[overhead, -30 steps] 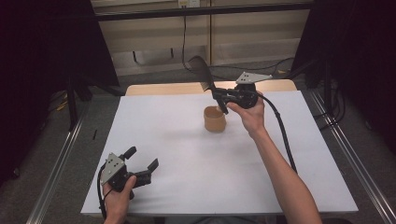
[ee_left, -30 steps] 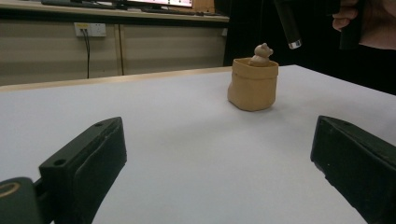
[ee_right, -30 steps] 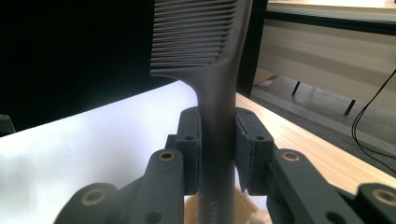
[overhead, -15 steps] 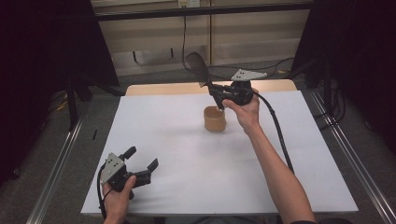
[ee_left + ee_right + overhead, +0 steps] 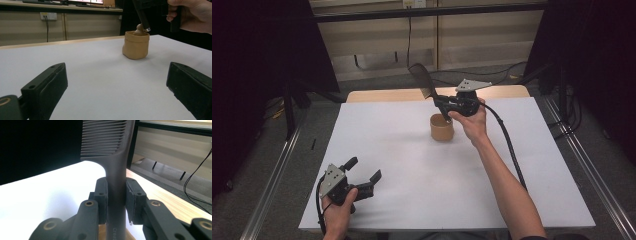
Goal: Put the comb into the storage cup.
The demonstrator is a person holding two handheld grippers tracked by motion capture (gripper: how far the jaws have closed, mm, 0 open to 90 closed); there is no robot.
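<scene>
A black wide-toothed comb (image 5: 422,80) stands tilted, teeth up, over a small tan cup (image 5: 442,127) at the back middle of the white table (image 5: 412,200). My right gripper (image 5: 439,102) is shut on the comb's handle (image 5: 116,182), which is squeezed between both pads (image 5: 102,195). In the left gripper view the handle's lower end (image 5: 144,23) reaches the rim of the cup (image 5: 136,45), where a rounded tan lump (image 5: 138,28) shows. My left gripper (image 5: 364,169) rests at the table's front left, open with nothing between its jaws (image 5: 117,85).
A wooden strip (image 5: 387,95) runs along the table's far edge, with cables and a wall socket behind it. Metal rails (image 5: 272,200) flank the table on both sides. The right gripper's cable (image 5: 512,150) trails along the forearm.
My right gripper has shifted slightly to the left with the comb still in its grip. The left gripper has stayed where it was.
</scene>
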